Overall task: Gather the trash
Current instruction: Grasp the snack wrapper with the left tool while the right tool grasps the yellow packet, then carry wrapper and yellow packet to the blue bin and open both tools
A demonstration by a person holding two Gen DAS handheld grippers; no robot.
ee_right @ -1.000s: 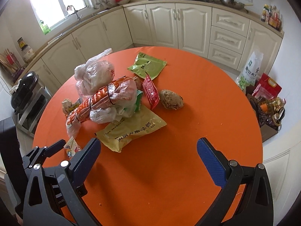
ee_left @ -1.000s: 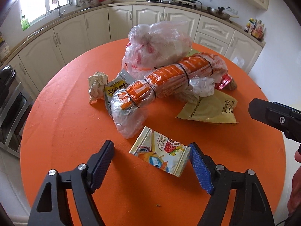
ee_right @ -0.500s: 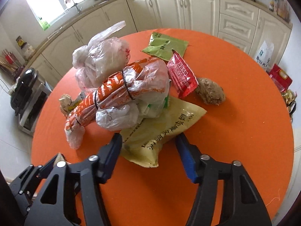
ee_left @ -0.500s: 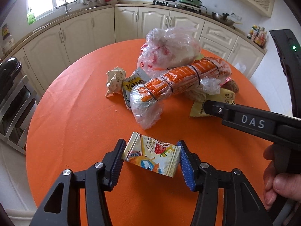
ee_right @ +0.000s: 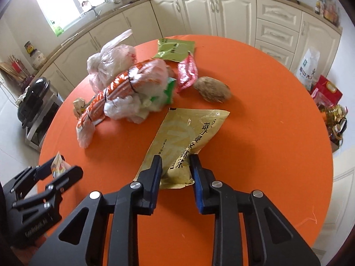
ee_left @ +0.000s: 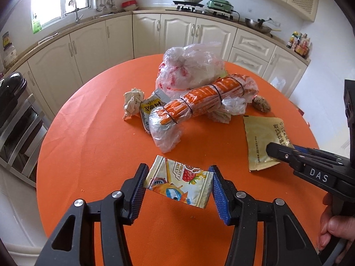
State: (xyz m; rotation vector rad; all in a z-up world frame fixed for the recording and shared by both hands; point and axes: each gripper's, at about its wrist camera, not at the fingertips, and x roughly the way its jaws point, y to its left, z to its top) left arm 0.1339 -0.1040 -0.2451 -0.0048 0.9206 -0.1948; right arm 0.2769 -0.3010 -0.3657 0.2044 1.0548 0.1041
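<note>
My left gripper (ee_left: 178, 184) is shut on a yellow fruit-jelly wrapper (ee_left: 177, 182), with both blue pads against its short edges near the front of the orange table (ee_left: 88, 146). My right gripper (ee_right: 176, 166) has its jaws closing on the near end of a gold packet (ee_right: 188, 130), which buckles between the pads. In the left wrist view the right gripper (ee_left: 279, 153) sits on the corner of that gold packet (ee_left: 264, 137). The left gripper (ee_right: 57, 173) shows at the lower left of the right wrist view, the wrapper (ee_right: 58, 166) in it.
A heap stays mid-table: a clear plastic bag (ee_left: 190, 68), an orange-striped bundle (ee_left: 204, 99) tied with black bands, crumpled paper (ee_left: 132, 104), a green packet (ee_right: 175, 48), a red packet (ee_right: 187, 73) and a brown lump (ee_right: 213, 89). Cabinets ring the table; a black bin (ee_right: 33, 97) stands left.
The left jaws narrowed onto the jelly wrapper and the hand shifted sideways with it. The right gripper came down over the gold packet and its jaws narrowed onto it; the packet now lies apart from the heap.
</note>
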